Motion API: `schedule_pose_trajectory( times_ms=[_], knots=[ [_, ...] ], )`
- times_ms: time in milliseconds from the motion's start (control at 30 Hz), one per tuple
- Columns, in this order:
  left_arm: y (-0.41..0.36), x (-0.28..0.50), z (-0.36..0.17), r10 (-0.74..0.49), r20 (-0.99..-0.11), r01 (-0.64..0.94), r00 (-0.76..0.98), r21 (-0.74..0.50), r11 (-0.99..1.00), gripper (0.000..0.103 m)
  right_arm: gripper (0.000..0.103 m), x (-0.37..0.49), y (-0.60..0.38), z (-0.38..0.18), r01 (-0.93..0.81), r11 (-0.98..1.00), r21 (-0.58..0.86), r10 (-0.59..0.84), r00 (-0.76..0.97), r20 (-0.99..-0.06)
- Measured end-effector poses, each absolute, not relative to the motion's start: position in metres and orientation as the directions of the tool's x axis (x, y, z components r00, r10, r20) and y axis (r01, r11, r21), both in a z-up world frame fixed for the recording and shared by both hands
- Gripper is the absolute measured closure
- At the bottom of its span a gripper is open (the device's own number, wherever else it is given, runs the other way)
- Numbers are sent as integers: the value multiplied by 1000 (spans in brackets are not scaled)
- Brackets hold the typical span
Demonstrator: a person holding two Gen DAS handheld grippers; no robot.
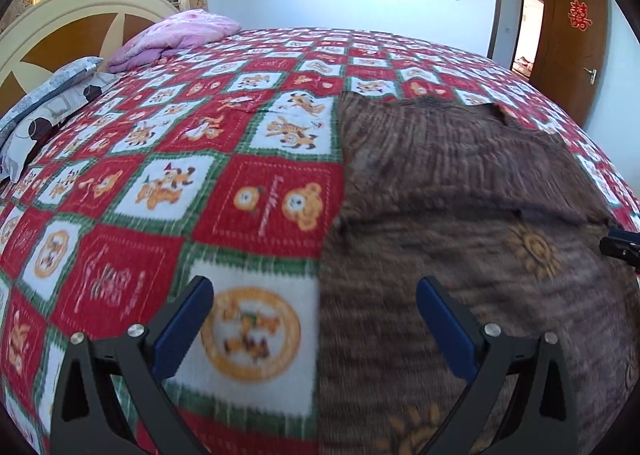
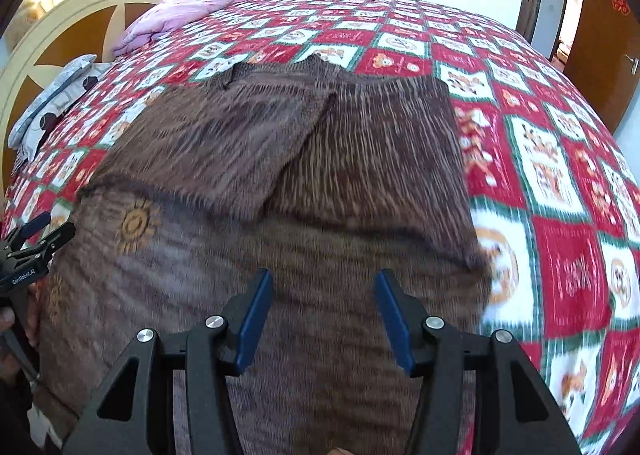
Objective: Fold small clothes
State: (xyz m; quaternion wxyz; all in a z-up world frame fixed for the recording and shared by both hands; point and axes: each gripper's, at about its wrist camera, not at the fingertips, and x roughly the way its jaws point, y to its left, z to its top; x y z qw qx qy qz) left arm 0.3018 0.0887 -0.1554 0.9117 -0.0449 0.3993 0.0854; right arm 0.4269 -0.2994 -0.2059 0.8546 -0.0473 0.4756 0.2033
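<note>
Trousers [image 2: 256,183], brown and ribbed, lie on the bed [image 1: 248,127] beneath my right tool [image 2: 324,319]; both it and left tool [image 1: 316,331] gape, gripping nothing.

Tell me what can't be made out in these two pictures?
- Brown garment: its weave is motion-blurred in both views, and its near end runs off the bottom edge.
- Left gripper: in the right wrist view the left edge cuts off most of it.
- Right gripper: in the left wrist view only a tip shows at the right edge.
- Pillow: the left edge crops it.
- Doorway room: too small to read.
</note>
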Motion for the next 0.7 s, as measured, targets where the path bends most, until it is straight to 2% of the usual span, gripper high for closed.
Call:
schedule_pose_trajectory(
  times_ms=[133,700],
  knots=[
    [82,295,-156,133,-735,-178,665,17,984,0,48,410,-307,-210,-386,916,109,299,476,-827],
    [71,255,-142,119,-700,-163,704,3,987,0,48,374,-316,-212,-365,926,96,282,499,-820]
  ],
)
